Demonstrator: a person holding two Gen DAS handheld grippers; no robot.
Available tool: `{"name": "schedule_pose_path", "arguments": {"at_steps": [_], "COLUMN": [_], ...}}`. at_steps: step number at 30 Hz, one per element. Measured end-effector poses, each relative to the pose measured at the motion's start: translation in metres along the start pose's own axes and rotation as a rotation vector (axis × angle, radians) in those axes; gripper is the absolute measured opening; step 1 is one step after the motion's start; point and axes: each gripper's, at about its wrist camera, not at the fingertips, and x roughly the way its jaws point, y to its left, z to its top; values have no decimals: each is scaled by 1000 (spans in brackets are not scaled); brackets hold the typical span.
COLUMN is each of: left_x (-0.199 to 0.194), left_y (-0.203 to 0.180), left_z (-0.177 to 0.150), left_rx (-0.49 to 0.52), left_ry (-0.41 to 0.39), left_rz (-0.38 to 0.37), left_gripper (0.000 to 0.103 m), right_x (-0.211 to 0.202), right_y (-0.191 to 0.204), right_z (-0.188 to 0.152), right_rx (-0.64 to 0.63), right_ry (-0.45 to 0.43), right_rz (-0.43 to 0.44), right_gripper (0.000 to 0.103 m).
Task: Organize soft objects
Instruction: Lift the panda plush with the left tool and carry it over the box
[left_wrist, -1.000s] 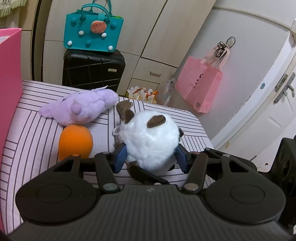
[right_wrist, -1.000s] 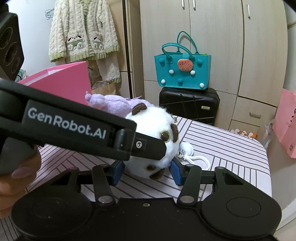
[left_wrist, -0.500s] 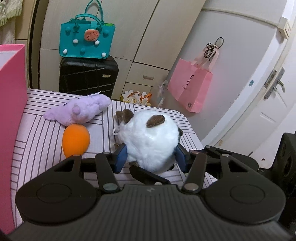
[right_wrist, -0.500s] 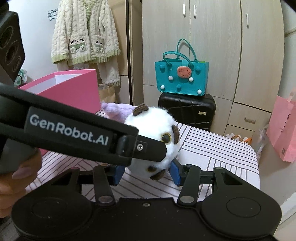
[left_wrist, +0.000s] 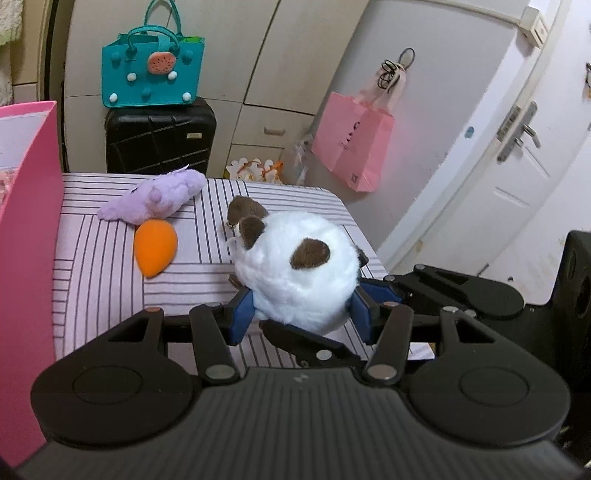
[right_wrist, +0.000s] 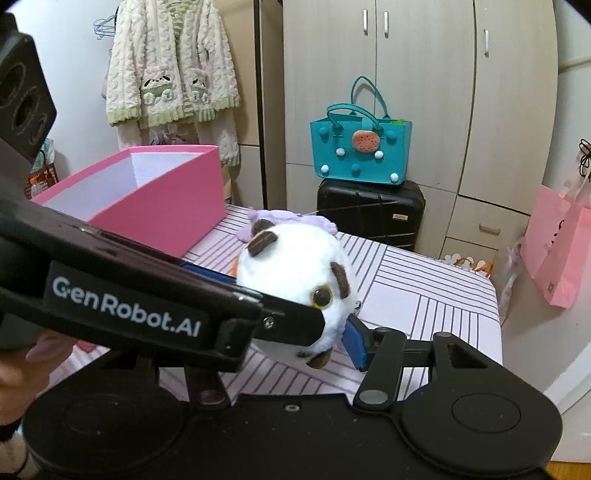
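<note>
A round white plush toy with brown ears hangs above the striped table, held between both grippers. My left gripper is shut on it, blue pads pressed into its sides. My right gripper reaches in from the other side. Its jaws are opening, the plush is still between them, and the right pad touches the fur. The left gripper's black finger hides the other pad. A purple plush and an orange soft toy lie on the table beyond. An open pink box stands at the left.
A teal handbag sits on a black suitcase behind the table, in front of wardrobe doors. A pink paper bag hangs at the right near a white door. A knitted cardigan hangs at the back left. A hand grips the left gripper.
Both grippers have risen with the white plush, which is now clear of the table. More of the tabletop and the pink box's inside shows. The right jaws stand a little wider.
</note>
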Motion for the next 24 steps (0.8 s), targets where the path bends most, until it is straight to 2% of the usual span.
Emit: {"name": "schedule_pose_path", "arguments": {"at_steps": [11,19,21,24], "left_x": [-57,-101,-108,-121], "left_y": [3,12,14,17], "left_z": [0,-1,-3,-3], "left_rx": [49,52,36,46], "left_ry": [33,-1,-9,-27], "left_rz": [-7,-28,-23,-1], "left_gripper": [54,54,54,54], "right_x": [-38,-60,-61,-63], "right_y": [37,72,78,90], "right_z": [12,27,32,39], "right_rx": [-9,-84,-96,-124], "right_ry": [-6,-27,-26,-30], "right_rz": [67,60,67,76], "right_gripper": [61,65,69,69]}}
